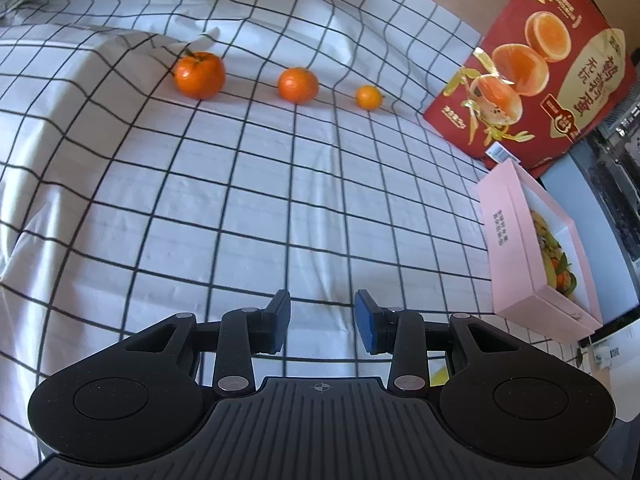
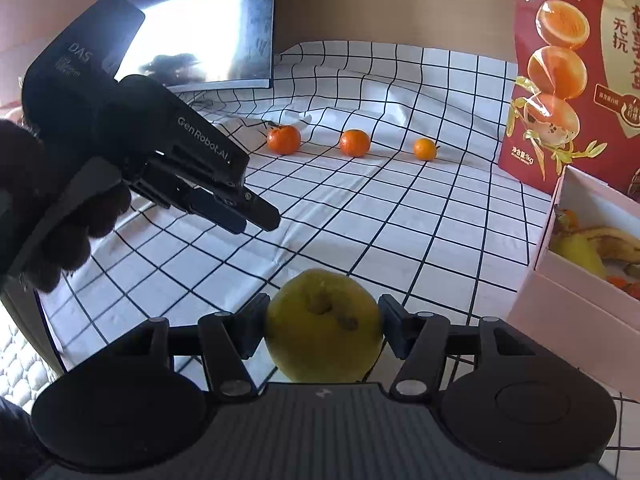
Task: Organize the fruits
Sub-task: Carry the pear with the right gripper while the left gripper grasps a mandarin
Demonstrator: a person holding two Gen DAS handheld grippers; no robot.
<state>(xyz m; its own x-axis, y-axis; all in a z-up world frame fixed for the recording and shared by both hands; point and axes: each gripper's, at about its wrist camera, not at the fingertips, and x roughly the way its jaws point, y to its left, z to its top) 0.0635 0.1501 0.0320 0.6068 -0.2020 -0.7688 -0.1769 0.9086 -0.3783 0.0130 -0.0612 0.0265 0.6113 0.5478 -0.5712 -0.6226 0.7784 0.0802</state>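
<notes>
A yellow-green apple (image 2: 320, 326) sits stem side up between the fingers of my right gripper (image 2: 323, 322), just above the checked cloth; both pads touch its sides. Three oranges lie in a row at the far side of the cloth: a large one (image 1: 200, 75), a medium one (image 1: 298, 85) and a small one (image 1: 369, 97). The right wrist view shows the same large (image 2: 283, 139), medium (image 2: 355, 143) and small (image 2: 425, 149) oranges. My left gripper (image 1: 322, 320) stands open with nothing between its blue pads, well short of the oranges. It hangs at the left (image 2: 260, 216) in a dark-gloved hand.
An open pink box (image 1: 516, 240) lies at the right edge; its inside (image 2: 580, 312) holds banana peel and fruit scraps. Behind it leans a red printed carton (image 1: 540, 80) (image 2: 568, 60). A monitor (image 2: 200, 32) stands at the back left. The checked cloth (image 1: 240, 208) is wrinkled near the large orange.
</notes>
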